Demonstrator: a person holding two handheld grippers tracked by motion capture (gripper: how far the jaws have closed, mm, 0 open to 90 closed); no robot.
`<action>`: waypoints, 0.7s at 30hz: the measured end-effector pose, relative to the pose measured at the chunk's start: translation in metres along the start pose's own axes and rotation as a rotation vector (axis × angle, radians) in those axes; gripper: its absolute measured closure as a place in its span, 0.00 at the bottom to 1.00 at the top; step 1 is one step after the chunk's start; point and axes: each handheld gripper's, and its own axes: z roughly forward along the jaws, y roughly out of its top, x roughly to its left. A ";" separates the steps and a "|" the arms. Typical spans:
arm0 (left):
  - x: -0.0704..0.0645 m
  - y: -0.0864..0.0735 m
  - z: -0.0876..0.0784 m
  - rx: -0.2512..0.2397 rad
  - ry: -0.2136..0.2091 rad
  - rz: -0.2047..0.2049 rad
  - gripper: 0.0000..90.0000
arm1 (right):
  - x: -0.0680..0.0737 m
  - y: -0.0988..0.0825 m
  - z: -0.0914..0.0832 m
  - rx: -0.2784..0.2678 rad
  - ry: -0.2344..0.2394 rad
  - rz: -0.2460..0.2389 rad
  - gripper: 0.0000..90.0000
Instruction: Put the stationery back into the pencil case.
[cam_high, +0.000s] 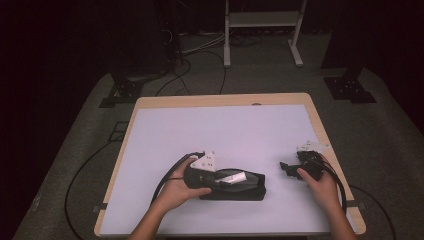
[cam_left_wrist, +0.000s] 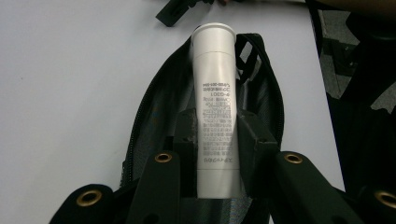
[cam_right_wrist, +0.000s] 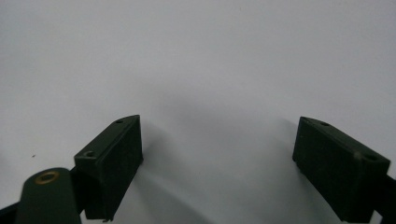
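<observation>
A white tube (cam_left_wrist: 217, 100) with small grey print is clamped between the two black jaws of my left gripper (cam_left_wrist: 217, 135), cap end pointing away. It hangs over the unzipped mouth of a black pouch (cam_left_wrist: 163, 107) lying on the white mat. From above, the left gripper (cam_high: 210, 175) sits at the pouch's (cam_high: 252, 190) left end with the tube (cam_high: 234, 178) over the opening. My right gripper (cam_high: 286, 169) rests on the mat at the right, its jaws standing wide apart over bare white surface (cam_right_wrist: 219, 154) with nothing between them.
The white mat (cam_high: 220, 130) covers a wooden table (cam_high: 320, 120). Cables trail from both grippers off the near edge. Beyond the table are a dark floor, black stand feet (cam_high: 350, 87) and a white frame (cam_high: 262, 30).
</observation>
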 end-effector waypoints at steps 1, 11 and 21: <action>0.000 0.000 0.001 0.004 -0.001 0.004 0.79 | 0.000 0.000 0.000 0.000 0.000 0.000 0.16; 0.002 -0.002 0.006 0.016 -0.004 -0.008 0.79 | 0.000 0.000 0.000 0.000 0.000 0.000 0.16; 0.004 -0.002 0.003 -0.013 0.007 -0.020 0.74 | 0.000 0.000 0.000 0.000 0.000 -0.001 0.16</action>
